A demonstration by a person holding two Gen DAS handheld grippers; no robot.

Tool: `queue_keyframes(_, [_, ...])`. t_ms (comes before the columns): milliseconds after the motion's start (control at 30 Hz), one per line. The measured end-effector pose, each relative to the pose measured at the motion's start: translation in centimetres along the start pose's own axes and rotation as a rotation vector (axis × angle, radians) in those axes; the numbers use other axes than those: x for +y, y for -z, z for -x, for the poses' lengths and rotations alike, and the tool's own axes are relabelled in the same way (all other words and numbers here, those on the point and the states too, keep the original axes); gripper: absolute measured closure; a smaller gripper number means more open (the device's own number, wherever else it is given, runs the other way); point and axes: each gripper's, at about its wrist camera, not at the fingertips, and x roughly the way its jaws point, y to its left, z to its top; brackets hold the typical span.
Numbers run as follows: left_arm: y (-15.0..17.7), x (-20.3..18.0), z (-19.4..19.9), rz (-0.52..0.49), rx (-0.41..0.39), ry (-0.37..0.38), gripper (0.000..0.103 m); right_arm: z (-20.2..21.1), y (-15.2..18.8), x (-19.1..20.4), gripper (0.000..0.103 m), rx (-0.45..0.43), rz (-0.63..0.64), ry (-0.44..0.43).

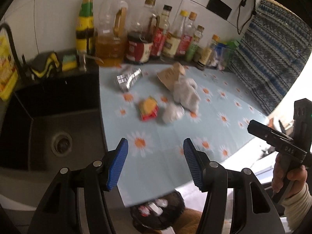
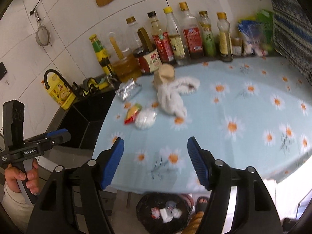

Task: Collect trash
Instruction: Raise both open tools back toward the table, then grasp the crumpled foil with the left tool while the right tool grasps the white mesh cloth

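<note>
Trash lies on the daisy-print counter cloth: a crumpled foil piece, a brown paper bag, a white crumpled cloth or tissue, a small white wad and a red-yellow snack wrapper. A black-lined bin with scraps in it stands on the floor below the counter edge. My left gripper is open and empty, short of the trash. My right gripper is open and empty too.
A row of sauce and oil bottles lines the back wall. A black sink with a faucet lies left of the cloth. A patterned cloth hangs at the right. A foot in a sandal is next to the bin.
</note>
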Motion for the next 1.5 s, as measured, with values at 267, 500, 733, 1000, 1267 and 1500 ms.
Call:
queue_keyframes(267, [-6.5,0.2,-3.4,-0.025,0.008,-0.117,0.026,-4.3,-5.4,-1.8,0.031,0.029,0.065,-0.071])
queue_keyframes(500, [-11.0,0.8,-8.5,-0.078,0.082,-0.171,0.026,-8.8,-8.4,-2.6,0.029,0.073,0.094,-0.137])
queue_keyframes(733, [-14.1,2.9,-14.4,-0.101,0.204,-0.164,0.026,-13.3,-9.2,-4.0,0.027,0.138,0.076,-0.167])
queue_keyframes(1000, [-15.3,4.1,-19.8,-0.164,0.297,-0.219,0.026,-17.5,-9.2,-6.1,0.028,0.2,0.01,-0.176])
queue_keyframes(1267, [-15.8,4.3,-23.7,-0.242,0.376,-0.264,0.026,-18.7,-8.8,-7.2,0.05,0.234,-0.015,-0.2])
queue_keyframes(1500, [-15.9,4.0,-24.7,-0.278,0.376,-0.264,0.032,-18.7,-8.9,-7.3,0.073,0.221,-0.013,-0.198])
